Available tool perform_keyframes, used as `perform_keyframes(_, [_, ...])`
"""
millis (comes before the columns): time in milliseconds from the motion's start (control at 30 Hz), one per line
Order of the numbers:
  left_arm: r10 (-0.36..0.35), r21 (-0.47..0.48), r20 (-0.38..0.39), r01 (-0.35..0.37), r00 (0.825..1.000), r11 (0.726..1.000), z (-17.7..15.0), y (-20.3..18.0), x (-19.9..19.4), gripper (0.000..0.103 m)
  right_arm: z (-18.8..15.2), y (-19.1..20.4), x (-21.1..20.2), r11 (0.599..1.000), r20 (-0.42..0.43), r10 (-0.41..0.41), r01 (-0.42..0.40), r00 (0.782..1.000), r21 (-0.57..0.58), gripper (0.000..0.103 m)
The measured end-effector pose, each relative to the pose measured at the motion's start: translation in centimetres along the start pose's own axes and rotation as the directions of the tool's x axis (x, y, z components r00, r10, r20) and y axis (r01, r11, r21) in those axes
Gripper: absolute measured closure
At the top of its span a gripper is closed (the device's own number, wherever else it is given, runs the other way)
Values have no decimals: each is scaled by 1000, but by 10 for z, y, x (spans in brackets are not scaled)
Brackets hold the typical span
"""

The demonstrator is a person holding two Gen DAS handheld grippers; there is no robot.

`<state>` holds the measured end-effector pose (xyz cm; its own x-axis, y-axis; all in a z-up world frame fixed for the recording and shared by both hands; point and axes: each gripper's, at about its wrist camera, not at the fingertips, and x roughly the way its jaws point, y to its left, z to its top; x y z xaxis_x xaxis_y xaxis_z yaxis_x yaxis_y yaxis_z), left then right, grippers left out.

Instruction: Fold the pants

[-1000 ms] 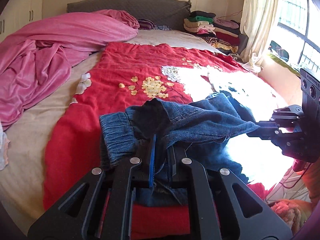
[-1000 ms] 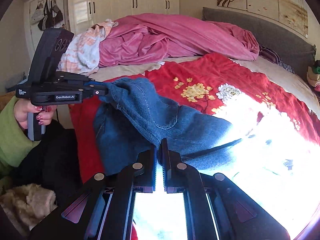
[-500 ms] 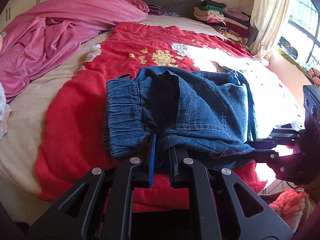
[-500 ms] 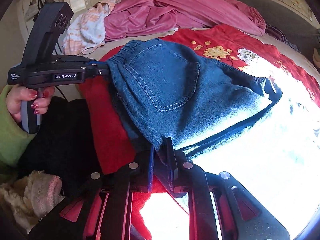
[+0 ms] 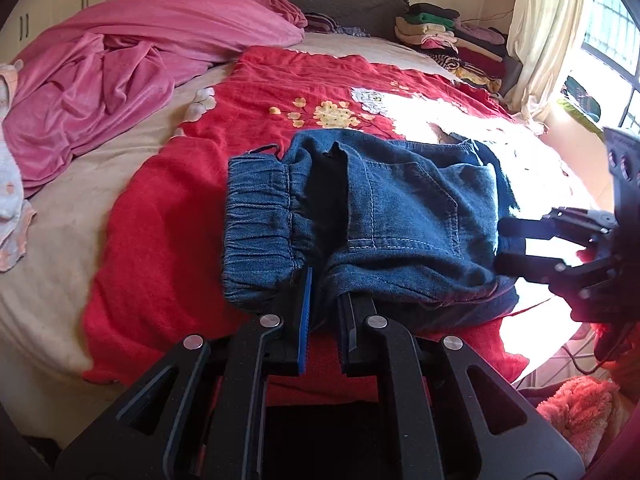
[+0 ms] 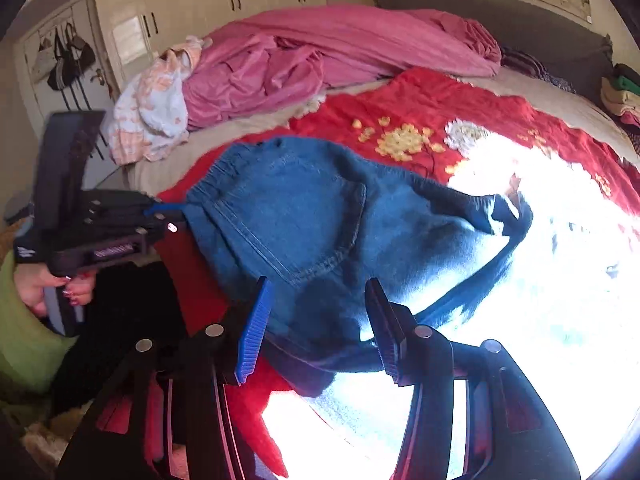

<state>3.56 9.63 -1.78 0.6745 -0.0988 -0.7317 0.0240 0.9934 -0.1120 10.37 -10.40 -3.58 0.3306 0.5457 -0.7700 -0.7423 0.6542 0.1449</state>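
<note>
Denim pants (image 5: 384,220) lie folded near the bed's (image 5: 60,280) front edge on the red blanket (image 5: 160,232), left tool (image 5: 320,284) clamped on the waistband end, right tool (image 6: 316,316) just opening, cloth loose between its jaws; fold laid, likely release left next.

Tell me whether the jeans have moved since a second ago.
Yes. The jeans have come down from hanging bunched to lying flat on the red blanket, covering more of it below the yellow flowers.
</note>
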Motion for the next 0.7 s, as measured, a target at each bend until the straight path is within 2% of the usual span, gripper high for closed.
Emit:
perform_keyframes(33, [-12,-5,-3,12,1000,1000,-1,1,-3,95,-4,-2,9,1000,-24,4,-4,1000,25,56])
perform_keyframes(100, [-36,-10,-15,36,999,999,-4,1,-8,94,-9,-5,11,998,-5,14,-13,1000,56,56])
perform_keyframes(367, [-22,46,9,22,1000,999,-1,-17,-30,93,-12,-7,8,998,1,35,-35,999,61,56])
perform_keyframes(533, [-6,57,-17,7,1000,998,-3,-19,-24,89,-10,-9,5,996,11,41,-42,999,74,55])
perform_keyframes(567, [-10,60,-18,11,1000,998,-4,-19,-25,85,-10,-10,2,996,19,45,-46,999,78,55])
perform_keyframes(633, [11,71,-10,-10,1000,997,-5,-19,-29,68,-10,-10,-6,995,41,55,-58,998,83,55])
perform_keyframes(667, [57,84,-3,-56,998,995,-6,-18,-30,49,-10,-10,-10,995,51,52,-56,997,85,55])
perform_keyframes(700, [89,95,1,-89,996,992,-8,-18,-32,48,-9,-10,-13,995,62,50,-55,997,86,55])
